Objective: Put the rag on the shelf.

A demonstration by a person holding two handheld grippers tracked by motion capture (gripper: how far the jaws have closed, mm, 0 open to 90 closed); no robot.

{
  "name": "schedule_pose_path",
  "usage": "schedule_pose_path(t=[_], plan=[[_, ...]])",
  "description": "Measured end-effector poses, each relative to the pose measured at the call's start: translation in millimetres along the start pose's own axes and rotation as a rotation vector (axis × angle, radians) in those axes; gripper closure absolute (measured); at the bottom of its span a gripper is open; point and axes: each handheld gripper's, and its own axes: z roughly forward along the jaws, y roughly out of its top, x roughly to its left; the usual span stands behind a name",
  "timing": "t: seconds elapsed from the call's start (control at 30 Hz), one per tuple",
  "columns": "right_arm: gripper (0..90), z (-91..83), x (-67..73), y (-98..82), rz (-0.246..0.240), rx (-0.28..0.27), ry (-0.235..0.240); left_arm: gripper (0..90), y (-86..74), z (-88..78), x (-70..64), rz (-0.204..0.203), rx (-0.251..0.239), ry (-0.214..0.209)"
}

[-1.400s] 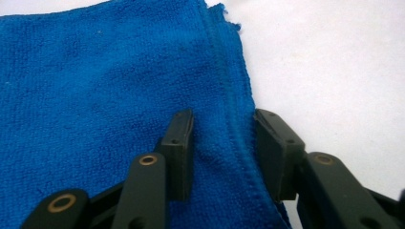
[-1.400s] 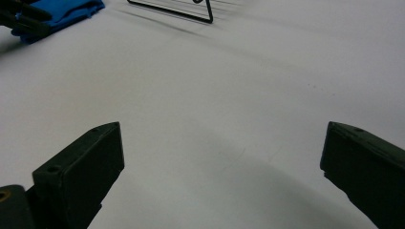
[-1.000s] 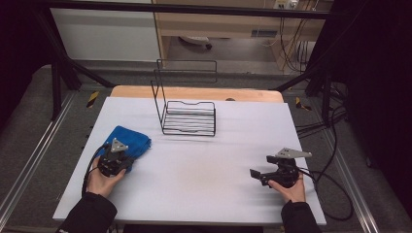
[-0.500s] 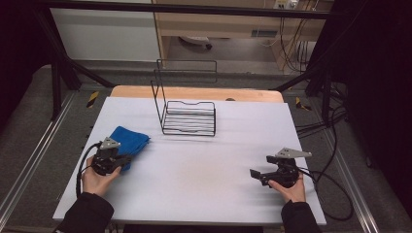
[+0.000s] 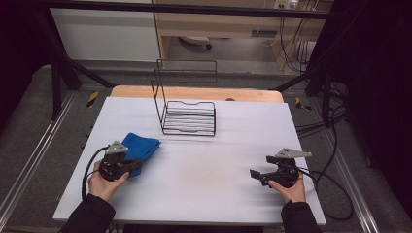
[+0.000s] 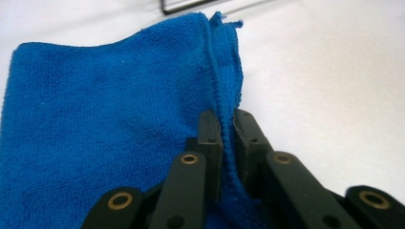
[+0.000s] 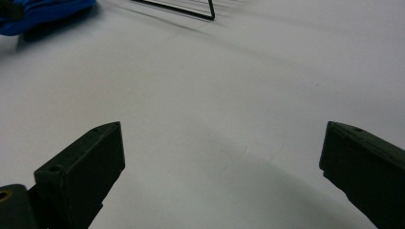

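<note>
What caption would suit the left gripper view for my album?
Left tool pinching the folded edge of a blue cloth on a white table.

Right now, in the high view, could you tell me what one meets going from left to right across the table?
left gripper → blue cloth → wire rack → right gripper

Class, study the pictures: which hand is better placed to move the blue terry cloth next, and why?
Probably the left. The left tool is already shut on a fold of the blue terry cloth, while the right tool sits open across the white table, apart from it.
</note>
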Motion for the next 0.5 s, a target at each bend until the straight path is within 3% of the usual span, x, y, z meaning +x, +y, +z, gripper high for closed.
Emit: schedule_pose_path(t=[0.2, 0.5], plan=[[2.1, 0.2, 0.5, -0.1, 0.006, 0.002, 0.001, 82.4, 3.0, 5.1, -19.7, 0.014, -0.004, -0.037], [2.1, -0.3, 0.7, -0.2, 0.008, -0.001, -0.003, 82.3, 8.8, 11.0, -39.5, -0.012, -0.023, -0.079]])
